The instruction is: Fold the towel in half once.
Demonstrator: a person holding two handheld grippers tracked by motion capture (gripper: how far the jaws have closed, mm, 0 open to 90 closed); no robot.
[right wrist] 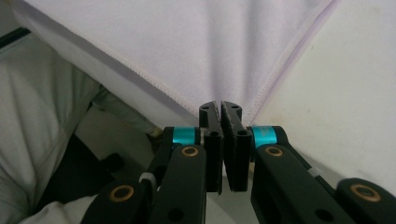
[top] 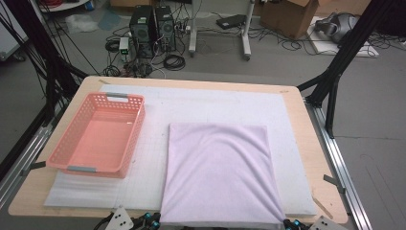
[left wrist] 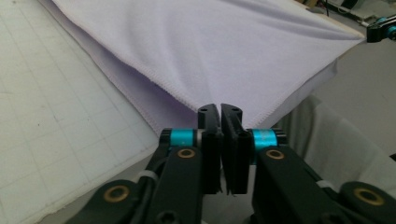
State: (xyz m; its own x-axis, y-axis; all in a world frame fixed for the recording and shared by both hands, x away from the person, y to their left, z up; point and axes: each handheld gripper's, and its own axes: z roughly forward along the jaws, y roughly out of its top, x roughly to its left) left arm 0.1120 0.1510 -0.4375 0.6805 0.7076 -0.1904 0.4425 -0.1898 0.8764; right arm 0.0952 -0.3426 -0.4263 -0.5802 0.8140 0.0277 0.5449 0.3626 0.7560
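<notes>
At the near table edge, I have the left gripper (left wrist: 220, 108) with its jaws pressed together on the near left corner of the cloth (top: 218, 175); the hem runs straight into the pads. My right gripper (right wrist: 219, 105) is likewise clamped on the near right corner, its hem entering between the pads. The cloth's near edge hangs just past the table's edge, drawn taut between both corners. Beyond, the cloth lies flat on the white mat (top: 201, 103), its far edge square and well short of the mat's far edge. Bare mat lies open beyond the cloth and on both sides. The pink basket (top: 98, 134) stands left, apart from the cloth.
</notes>
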